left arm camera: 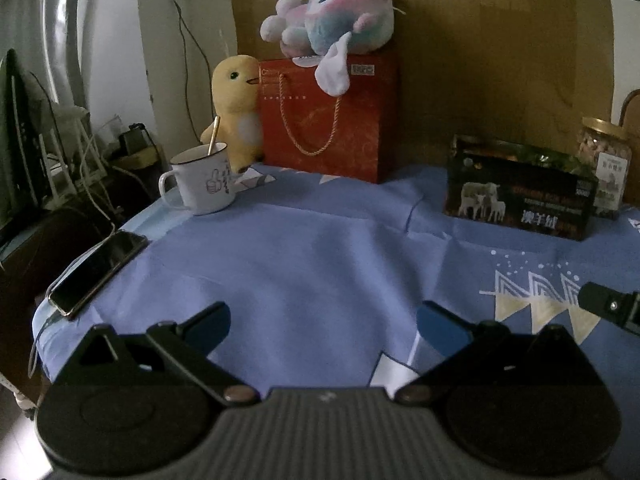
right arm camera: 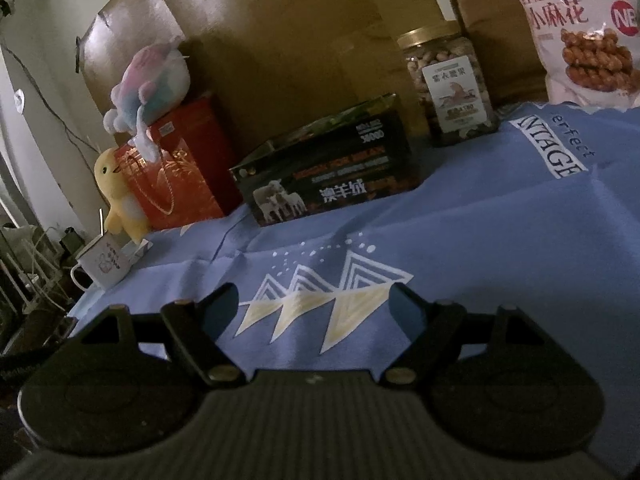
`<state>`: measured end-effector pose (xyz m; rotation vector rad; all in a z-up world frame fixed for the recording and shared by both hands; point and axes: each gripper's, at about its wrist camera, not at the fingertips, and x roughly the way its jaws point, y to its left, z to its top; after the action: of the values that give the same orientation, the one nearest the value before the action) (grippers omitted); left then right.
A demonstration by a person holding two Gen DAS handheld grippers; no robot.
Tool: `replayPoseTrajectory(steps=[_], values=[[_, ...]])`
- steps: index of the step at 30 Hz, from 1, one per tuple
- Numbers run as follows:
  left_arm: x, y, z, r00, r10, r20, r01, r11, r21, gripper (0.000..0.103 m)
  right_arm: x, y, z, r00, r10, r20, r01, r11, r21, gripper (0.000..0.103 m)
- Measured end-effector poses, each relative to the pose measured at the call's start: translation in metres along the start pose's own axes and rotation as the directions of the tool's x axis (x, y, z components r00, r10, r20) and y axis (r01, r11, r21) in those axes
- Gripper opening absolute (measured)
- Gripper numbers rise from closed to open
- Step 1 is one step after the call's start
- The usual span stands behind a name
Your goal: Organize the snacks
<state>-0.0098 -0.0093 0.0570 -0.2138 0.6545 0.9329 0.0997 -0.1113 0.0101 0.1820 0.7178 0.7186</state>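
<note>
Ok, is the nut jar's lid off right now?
No, the gold lid sits closed on top of the nut jar, which stands behind the black box.

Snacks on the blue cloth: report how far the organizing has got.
Nothing looks sorted yet. The black box, nut jar and twist-snack bag stand along the back of the blue cloth. Left tool and right tool are open, holding nothing. All grouping remains.

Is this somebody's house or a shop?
Most likely somebody's home, perhaps a bedroom or living-room table. Plush toys, a yellow duck and a pastel one, sit beside a mug, with a phone charging on the blue printed cloth.
</note>
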Motion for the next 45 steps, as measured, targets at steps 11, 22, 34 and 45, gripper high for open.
replayPoseTrajectory(steps=[11, 22, 34, 45], values=[[-0.002, -0.006, 0.000, 1.000, -0.024, -0.009, 0.025, 1.000, 0.016, 0.103, -0.004, -0.001, 0.004, 0.999, 0.008, 0.036, -0.008, 1.000, -0.012, 0.084], [0.010, -0.017, -0.002, 0.986, -0.104, -0.128, 0.103, 0.995, -0.015, 0.103, -0.017, -0.007, 0.002, 0.998, 0.003, 0.059, -0.003, 1.000, 0.003, 0.084], [0.015, -0.055, -0.007, 0.978, -0.138, -0.159, 0.152, 0.985, 0.079, 0.103, -0.021, -0.029, 0.005, 0.994, -0.048, 0.100, 0.044, 0.998, 0.039, 0.084], [0.024, -0.082, -0.005, 0.981, -0.106, -0.165, 0.129, 0.982, 0.136, 0.102, -0.012, -0.052, 0.004, 0.994, -0.048, 0.095, 0.039, 0.995, 0.092, 0.084]])
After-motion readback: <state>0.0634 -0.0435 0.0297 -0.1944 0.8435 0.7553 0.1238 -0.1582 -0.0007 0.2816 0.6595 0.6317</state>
